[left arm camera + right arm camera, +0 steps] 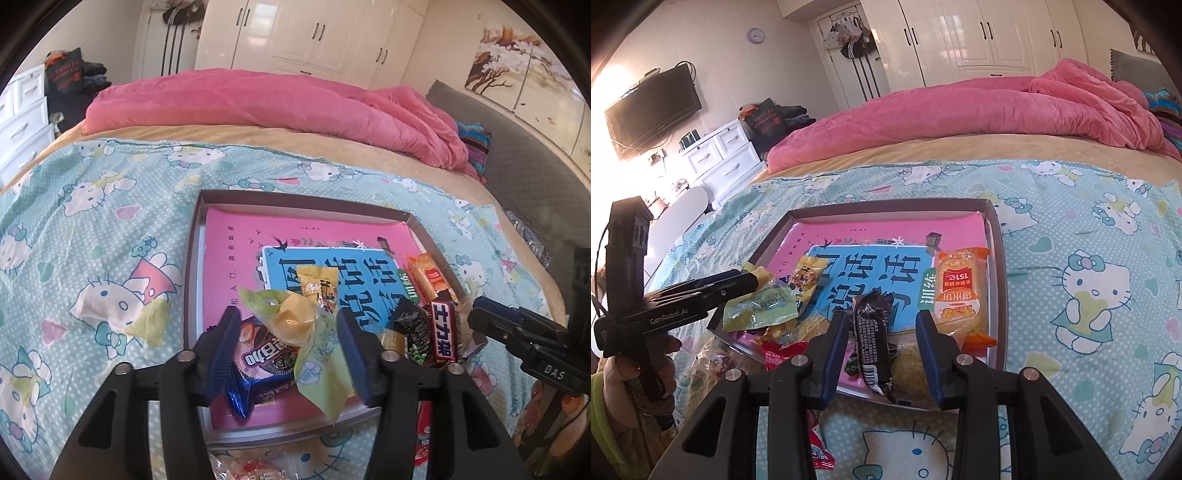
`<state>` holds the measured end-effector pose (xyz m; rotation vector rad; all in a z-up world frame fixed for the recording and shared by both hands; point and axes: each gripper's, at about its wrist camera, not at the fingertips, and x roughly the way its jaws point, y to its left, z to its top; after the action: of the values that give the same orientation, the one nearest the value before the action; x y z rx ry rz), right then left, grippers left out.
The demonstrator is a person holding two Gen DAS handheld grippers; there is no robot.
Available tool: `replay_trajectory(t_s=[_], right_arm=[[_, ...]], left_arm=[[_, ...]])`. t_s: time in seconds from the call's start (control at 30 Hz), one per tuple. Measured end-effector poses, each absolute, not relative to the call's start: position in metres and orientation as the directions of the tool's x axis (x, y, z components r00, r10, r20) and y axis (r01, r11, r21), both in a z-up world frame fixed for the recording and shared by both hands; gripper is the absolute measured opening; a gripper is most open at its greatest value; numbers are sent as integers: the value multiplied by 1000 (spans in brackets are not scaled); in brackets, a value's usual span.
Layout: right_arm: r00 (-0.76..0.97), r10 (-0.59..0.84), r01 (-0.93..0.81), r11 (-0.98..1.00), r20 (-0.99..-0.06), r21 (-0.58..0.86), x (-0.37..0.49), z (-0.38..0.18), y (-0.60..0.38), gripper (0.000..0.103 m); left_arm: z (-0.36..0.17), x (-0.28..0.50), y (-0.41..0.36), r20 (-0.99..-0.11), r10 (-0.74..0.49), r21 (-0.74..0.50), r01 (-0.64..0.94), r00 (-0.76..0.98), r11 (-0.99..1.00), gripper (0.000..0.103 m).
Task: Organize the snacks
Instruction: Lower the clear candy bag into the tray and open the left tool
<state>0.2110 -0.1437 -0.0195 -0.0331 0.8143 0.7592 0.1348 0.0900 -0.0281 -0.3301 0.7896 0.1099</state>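
Observation:
A shallow grey-rimmed tray [195, 258] [995, 236] with a pink and blue sheet inside lies on the bed. My left gripper [288, 317] [753, 282] stands open over its near left corner. A light green packet with a yellow cake [317, 354] [757, 306] sits loosely between the fingers, on a cookie packet [262, 354]. My right gripper [882, 317] [476, 314] is open over the tray's near right part. A dark brown bar [871, 343] lies below the gap between its fingers. An orange packet [960, 291] [428, 277] and a small yellow packet [809, 277] [317, 284] also lie in the tray.
A chocolate bar with white lettering [443, 332] lies at the tray's near right. Outside the tray's front edge lie a red packet [820, 454] [423, 432] and a clear packet [709, 365] [251, 465]. A pink duvet [258, 103] is heaped behind. A hand [665, 362] holds the left gripper.

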Motion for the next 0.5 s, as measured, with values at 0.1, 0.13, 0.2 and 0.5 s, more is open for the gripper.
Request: replay_trajectory(t_s=[0.1, 0.13, 0.2, 0.5], right_arm=[[445, 600, -619, 742, -665, 256, 212, -19, -145, 38], [446, 601, -619, 742, -663, 257, 212, -18, -145, 40], [447, 604, -620, 741, -660, 258, 212, -18, -146, 47], [444, 617, -630, 731, -650, 263, 208, -14, -145, 51]], left_arm=[[-25, 133, 91, -705, -29, -259, -219, 709, 941, 66], [-23, 132, 91, -703, -28, -259, -219, 711, 941, 66], [-21, 130, 92, -697, -28, -263, -220, 716, 939, 66], [-8, 119, 104, -675, -7, -283, -250, 738, 926, 68]])
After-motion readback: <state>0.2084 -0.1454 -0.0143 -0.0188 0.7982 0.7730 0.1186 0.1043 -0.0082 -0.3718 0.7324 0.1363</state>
